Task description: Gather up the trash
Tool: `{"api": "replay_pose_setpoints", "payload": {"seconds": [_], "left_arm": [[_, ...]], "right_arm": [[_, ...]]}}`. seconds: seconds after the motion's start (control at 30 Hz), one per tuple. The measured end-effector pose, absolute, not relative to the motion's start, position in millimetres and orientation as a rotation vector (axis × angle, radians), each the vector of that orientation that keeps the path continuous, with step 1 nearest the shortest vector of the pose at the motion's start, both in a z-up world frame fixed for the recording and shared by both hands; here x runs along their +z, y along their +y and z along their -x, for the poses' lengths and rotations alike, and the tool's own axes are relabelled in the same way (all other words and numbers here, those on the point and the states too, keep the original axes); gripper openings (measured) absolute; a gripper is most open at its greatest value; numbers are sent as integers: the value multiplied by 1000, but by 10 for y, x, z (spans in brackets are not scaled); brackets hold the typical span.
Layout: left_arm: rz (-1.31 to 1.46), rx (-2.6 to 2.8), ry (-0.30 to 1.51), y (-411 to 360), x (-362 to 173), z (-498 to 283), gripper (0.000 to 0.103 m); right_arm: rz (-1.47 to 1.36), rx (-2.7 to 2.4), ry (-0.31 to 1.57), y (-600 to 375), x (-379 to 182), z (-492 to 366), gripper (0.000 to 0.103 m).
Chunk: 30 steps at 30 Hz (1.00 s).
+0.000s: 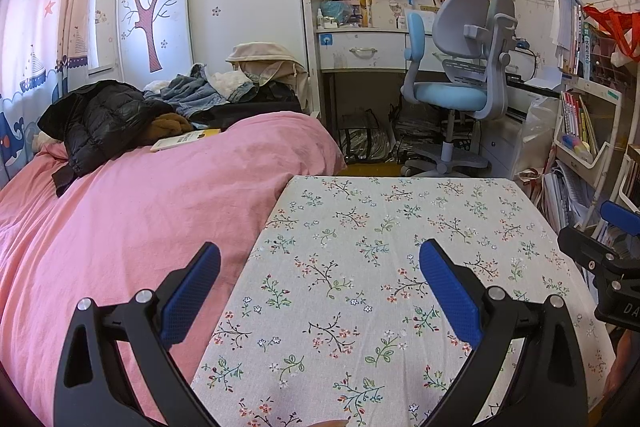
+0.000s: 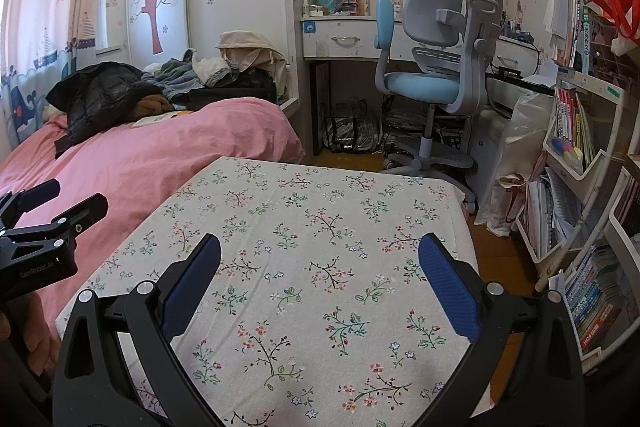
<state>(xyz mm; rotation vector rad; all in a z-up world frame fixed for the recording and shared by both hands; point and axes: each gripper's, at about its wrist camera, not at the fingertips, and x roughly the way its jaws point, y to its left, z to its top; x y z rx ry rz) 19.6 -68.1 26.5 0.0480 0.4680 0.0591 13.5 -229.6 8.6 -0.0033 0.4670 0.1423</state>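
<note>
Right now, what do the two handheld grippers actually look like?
Both match: the left gripper and right gripper have glossy black angular frames with triangular cut-outs and silver round bolts. The fingers carry blue textured pads. The left gripper's body bears white lettering reading GenRobot.AI in the right wrist view. No cables or sleeves show.

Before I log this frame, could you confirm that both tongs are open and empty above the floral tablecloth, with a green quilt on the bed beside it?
One detail is wrong: the quilt is pink, not green, as the left wrist view shows. The rest holds: left tongs and right tongs are open and empty above the floral tablecloth.
</note>
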Motion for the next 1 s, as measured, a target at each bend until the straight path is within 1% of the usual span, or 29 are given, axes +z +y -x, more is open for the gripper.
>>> {"api": "replay_pose_setpoints", "payload": {"seconds": [1.0], "left_arm": [[-58, 44, 472, -731, 239, -203, 95]], "right_arm": [[7, 142, 466, -2298, 91, -141, 96]]}}
